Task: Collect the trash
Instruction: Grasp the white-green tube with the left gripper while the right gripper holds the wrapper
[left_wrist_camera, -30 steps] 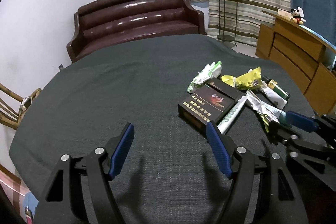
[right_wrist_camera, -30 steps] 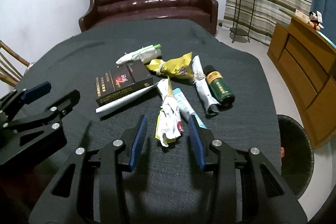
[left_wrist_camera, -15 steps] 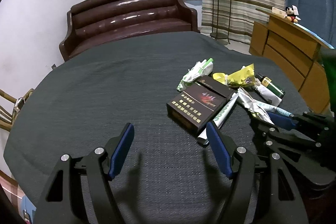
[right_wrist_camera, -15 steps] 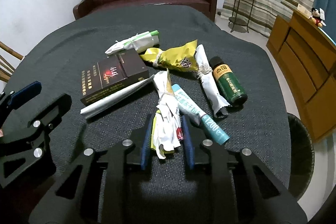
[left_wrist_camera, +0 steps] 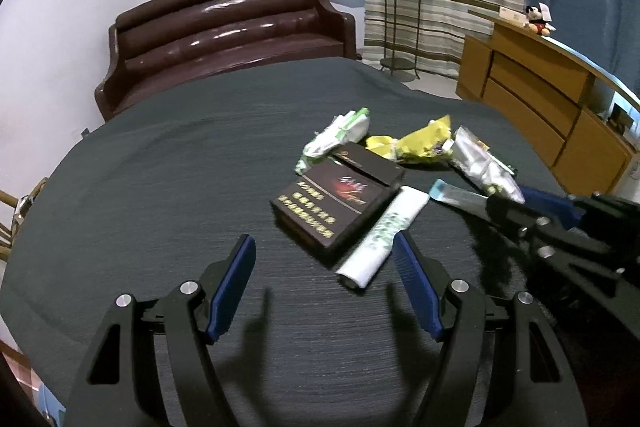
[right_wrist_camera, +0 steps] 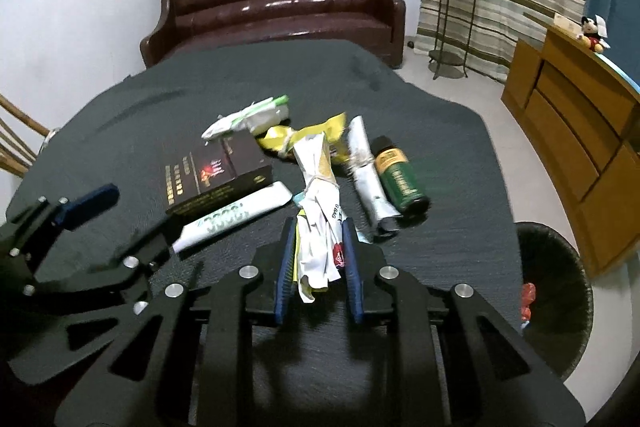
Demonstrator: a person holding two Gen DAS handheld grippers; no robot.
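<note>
Each hand-held gripper is black plastic with blue ribbed pads and silver screws.

The right gripper is closed, its two blue-padded fingers pressed against a twisted wrapper held between them, while the left gripper, to its left, has its jaws spread wide apart with nothing between the pads.

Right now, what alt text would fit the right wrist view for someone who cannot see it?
The right gripper is shut on a knotted white wrapper above a dark tablecloth. Around it lie a dark carton, a white tube and a green bottle; a black bin stands right.
</note>
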